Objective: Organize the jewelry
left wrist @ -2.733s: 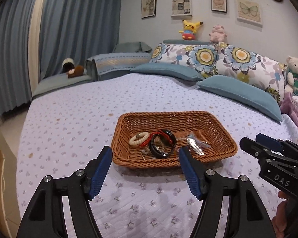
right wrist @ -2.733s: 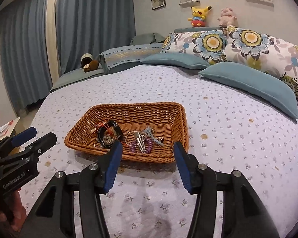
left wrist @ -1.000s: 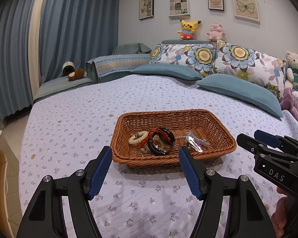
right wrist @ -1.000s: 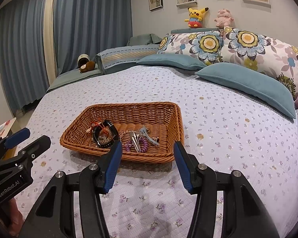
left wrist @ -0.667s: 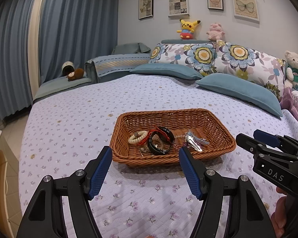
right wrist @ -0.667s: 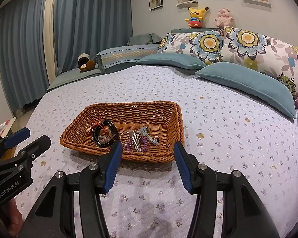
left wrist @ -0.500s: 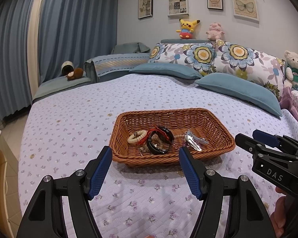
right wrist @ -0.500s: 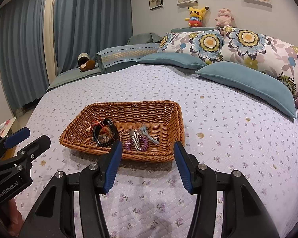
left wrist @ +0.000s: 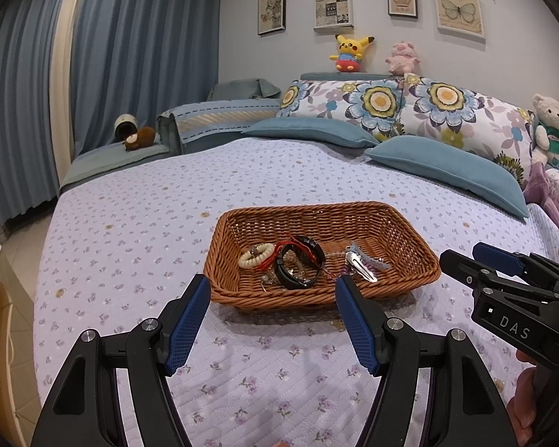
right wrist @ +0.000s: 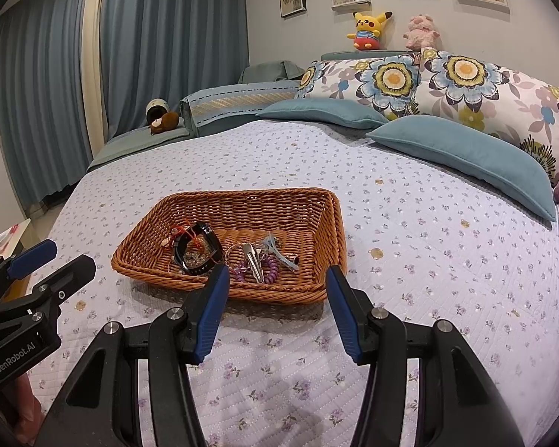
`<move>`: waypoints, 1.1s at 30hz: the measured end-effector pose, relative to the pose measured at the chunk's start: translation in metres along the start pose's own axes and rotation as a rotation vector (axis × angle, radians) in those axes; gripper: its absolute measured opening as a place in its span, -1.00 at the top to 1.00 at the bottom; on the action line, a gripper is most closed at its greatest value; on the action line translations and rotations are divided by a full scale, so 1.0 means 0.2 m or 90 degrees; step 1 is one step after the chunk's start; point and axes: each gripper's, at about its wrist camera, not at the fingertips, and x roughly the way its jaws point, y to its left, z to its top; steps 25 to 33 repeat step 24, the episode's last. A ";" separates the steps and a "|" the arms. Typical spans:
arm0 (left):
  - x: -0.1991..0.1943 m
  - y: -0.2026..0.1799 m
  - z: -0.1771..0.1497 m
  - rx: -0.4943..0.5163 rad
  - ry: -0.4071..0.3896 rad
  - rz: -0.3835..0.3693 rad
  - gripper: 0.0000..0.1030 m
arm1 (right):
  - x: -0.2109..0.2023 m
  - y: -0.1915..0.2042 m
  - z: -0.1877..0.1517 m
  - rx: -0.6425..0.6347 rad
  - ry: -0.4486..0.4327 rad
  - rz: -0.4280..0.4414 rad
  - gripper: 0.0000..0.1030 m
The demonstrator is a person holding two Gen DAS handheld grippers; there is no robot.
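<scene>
At the bottom of the left wrist view the left gripper (left wrist: pixel 272 290) stands with its blue pads wide apart and nothing between them. The right gripper (right wrist: pixel 277 277) fills the bottom of its own view the same way, jaws apart and empty; both hang over the flowered bedspread (left wrist: pixel 130 231).

Just beyond the fingertips, at the centre of each frame, sits the wicker basket (left wrist: pixel 410 238). Its long axis runs left to right across the frame. The jewelry lies heaped in its near half: a cream bead bracelet (left wrist: pixel 256 255) at the left, a black bangle (left wrist: pixel 298 266) with red cord beside it, then a silver hair clip (left wrist: pixel 359 266) whose long axis runs diagonally, its tip toward the lower right. The right wrist view adds a purple coil band (right wrist: pixel 270 272) under the clip.

Nothing lies between grippers and basket. Farther up are blue pillows (left wrist: pixel 443 171), flowered cushions (left wrist: pixel 384 104), stuffed toys (left wrist: pixel 350 52) and blue curtains (left wrist: pixel 141 48).
</scene>
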 end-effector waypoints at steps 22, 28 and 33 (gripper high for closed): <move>-0.01 0.00 0.00 0.003 -0.014 0.016 -0.37 | 0.00 0.00 0.00 -0.001 0.002 0.000 -0.09; -0.01 0.01 0.00 0.001 -0.009 0.009 -0.37 | 0.00 0.00 0.00 -0.001 0.002 0.000 -0.09; -0.01 0.01 0.00 0.001 -0.009 0.009 -0.37 | 0.00 0.00 0.00 -0.001 0.002 0.000 -0.09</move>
